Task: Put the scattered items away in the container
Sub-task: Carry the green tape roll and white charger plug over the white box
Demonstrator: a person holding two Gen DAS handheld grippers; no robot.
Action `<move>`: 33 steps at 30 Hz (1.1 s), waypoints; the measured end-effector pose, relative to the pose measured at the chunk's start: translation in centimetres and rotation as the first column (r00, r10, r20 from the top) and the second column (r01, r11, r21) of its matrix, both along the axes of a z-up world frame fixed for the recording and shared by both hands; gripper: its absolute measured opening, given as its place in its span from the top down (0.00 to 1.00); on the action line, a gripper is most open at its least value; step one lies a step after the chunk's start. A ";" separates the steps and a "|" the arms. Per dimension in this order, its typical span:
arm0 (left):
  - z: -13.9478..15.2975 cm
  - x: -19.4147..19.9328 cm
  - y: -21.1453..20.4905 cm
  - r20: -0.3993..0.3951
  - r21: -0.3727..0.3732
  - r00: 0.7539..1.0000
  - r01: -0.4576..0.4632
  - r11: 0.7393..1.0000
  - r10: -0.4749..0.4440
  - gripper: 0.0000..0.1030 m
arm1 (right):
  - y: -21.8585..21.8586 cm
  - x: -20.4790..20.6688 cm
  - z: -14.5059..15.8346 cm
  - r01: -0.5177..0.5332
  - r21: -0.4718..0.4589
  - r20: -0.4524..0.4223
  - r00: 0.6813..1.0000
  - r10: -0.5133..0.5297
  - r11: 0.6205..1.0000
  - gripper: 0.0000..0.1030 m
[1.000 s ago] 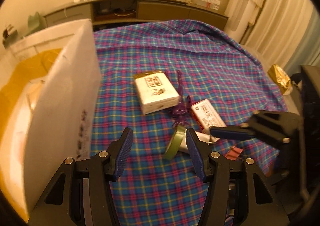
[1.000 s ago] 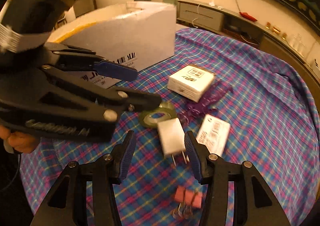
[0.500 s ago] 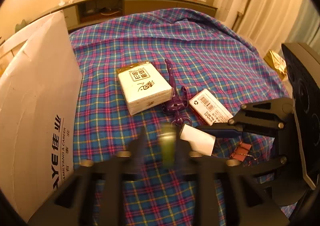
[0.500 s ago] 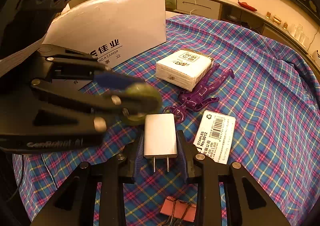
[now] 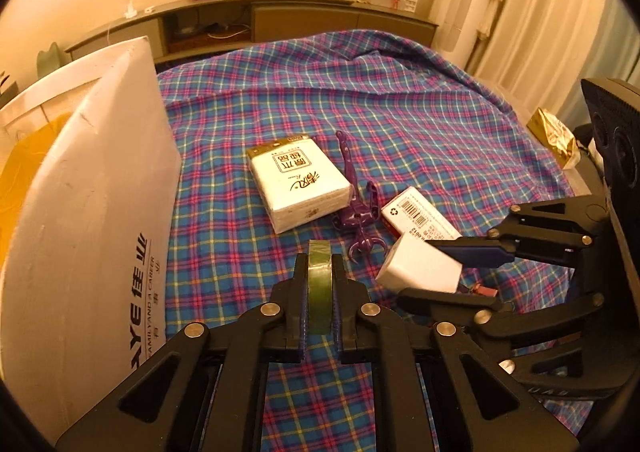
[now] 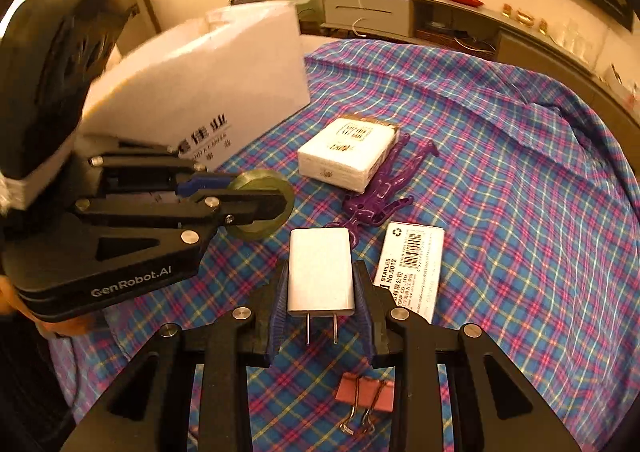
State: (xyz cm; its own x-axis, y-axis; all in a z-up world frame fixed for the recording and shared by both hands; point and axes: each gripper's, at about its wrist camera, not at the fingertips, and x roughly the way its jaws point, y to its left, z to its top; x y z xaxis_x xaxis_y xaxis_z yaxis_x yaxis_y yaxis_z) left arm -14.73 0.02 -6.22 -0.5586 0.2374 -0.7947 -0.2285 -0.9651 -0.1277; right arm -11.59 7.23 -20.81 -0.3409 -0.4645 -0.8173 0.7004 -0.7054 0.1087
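My left gripper [image 5: 319, 272] is shut on a green tape roll [image 5: 319, 284], held on edge above the plaid cloth; the roll also shows in the right wrist view [image 6: 262, 208]. My right gripper [image 6: 321, 280] is shut on a white charger plug [image 6: 321, 276], prongs toward the camera; the plug also shows in the left wrist view [image 5: 420, 270]. A white box [image 5: 88, 220] with a yellow inside stands at the left. A tissue pack [image 5: 300, 182], a purple clip [image 5: 358, 212] and a staples box [image 6: 412, 268] lie on the cloth.
A pink binder clip [image 6: 364, 392] lies on the cloth under my right gripper. A gold bag [image 5: 554, 136] sits at the far right edge. A low cabinet [image 5: 260, 16] runs along the back wall.
Both grippers went from open to shut: the left closed on the tape roll, the right on the charger plug. Both items are now lifted off the cloth.
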 end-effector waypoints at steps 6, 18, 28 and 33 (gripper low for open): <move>1.5 0.7 0.6 -0.031 0.020 0.999 0.008 1.000 -0.008 0.91 | 1.5 -0.6 2.3 0.086 -0.096 0.048 0.996 -0.082 0.992 0.69; 4.7 2.7 0.4 -0.093 0.066 0.996 0.006 0.998 0.000 0.91 | 1.7 1.4 7.1 0.140 -0.145 -0.001 0.990 -0.142 0.980 0.69; 7.8 5.9 -1.1 -0.153 0.085 0.988 -0.005 0.996 0.018 0.91 | 0.5 4.1 10.4 0.140 -0.183 -0.066 0.986 -0.154 0.973 0.69; 9.3 7.2 -2.8 -0.178 0.096 0.983 -0.032 0.995 0.049 0.91 | -0.3 5.3 11.9 0.138 -0.214 -0.086 0.983 -0.160 0.967 0.69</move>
State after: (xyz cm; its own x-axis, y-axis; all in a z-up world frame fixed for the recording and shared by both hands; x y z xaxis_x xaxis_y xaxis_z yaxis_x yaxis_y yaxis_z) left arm -7.52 -2.76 3.08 -0.7015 0.2791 -0.6558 -0.2165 -0.9601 -0.1769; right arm -6.24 6.93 -8.92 -0.4957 -0.5570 -0.6664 0.6039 -0.7725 0.1965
